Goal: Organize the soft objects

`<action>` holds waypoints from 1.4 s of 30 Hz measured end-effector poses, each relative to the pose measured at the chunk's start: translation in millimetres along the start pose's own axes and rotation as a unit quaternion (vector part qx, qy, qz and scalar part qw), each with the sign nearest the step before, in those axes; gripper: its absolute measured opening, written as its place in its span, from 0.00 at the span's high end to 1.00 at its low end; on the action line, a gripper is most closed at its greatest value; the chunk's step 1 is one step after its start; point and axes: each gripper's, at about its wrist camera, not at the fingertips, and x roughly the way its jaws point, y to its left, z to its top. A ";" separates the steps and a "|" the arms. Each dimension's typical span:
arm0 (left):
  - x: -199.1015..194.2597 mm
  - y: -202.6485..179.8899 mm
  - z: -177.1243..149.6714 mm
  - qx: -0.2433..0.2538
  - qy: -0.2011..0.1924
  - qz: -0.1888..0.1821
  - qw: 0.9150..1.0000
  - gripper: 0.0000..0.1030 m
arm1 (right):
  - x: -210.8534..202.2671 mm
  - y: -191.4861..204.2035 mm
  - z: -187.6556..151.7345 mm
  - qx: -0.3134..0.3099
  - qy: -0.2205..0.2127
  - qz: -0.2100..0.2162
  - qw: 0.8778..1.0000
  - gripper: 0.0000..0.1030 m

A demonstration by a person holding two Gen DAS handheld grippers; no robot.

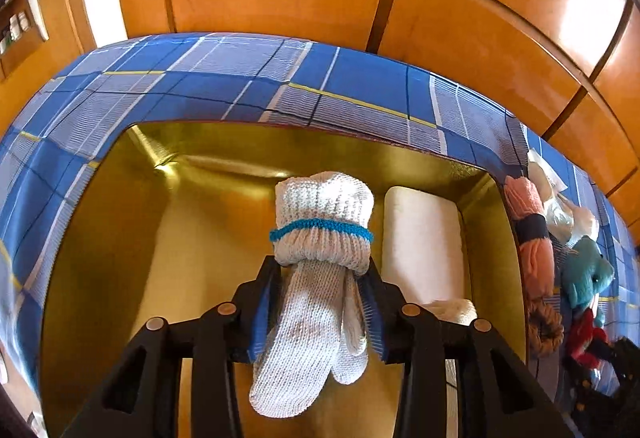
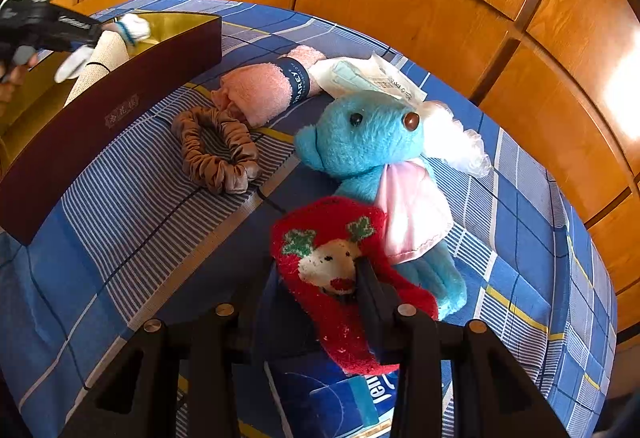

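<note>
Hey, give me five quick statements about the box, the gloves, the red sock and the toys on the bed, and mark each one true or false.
1. The left gripper has rolled white gloves between its fingers, above the gold-lined box. True.
2. The box has nothing in it yet. False: a white roll already lies inside.
3. The right gripper is at a red sock with a reindeer face. True.
4. The blue plush toy is in the box. False: it lies on the plaid sheet, outside the box.
5. The brown scrunchie lies on the sheet between the box and the plush toy. True.
</note>
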 end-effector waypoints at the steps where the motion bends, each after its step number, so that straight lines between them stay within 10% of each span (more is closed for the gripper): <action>1: 1.4 -0.8 1.2 0.002 -0.002 0.003 1.000 0.55 | 0.0 0.2 0.0 0.000 0.000 0.000 1.000 0.62; 7: -15.1 4.8 -0.5 -0.007 -0.031 0.014 0.999 0.31 | -0.1 0.3 0.0 0.000 0.000 -0.001 1.000 0.62; 24: -125.6 -0.7 -77.3 -0.003 -0.128 0.052 0.990 0.31 | 0.2 2.2 -0.9 -0.003 -0.003 -0.008 1.000 0.63; 42: -135.7 -4.0 -111.6 0.000 -0.116 0.058 0.992 0.31 | -1.5 4.5 -2.5 -0.010 -0.008 -0.017 1.000 0.65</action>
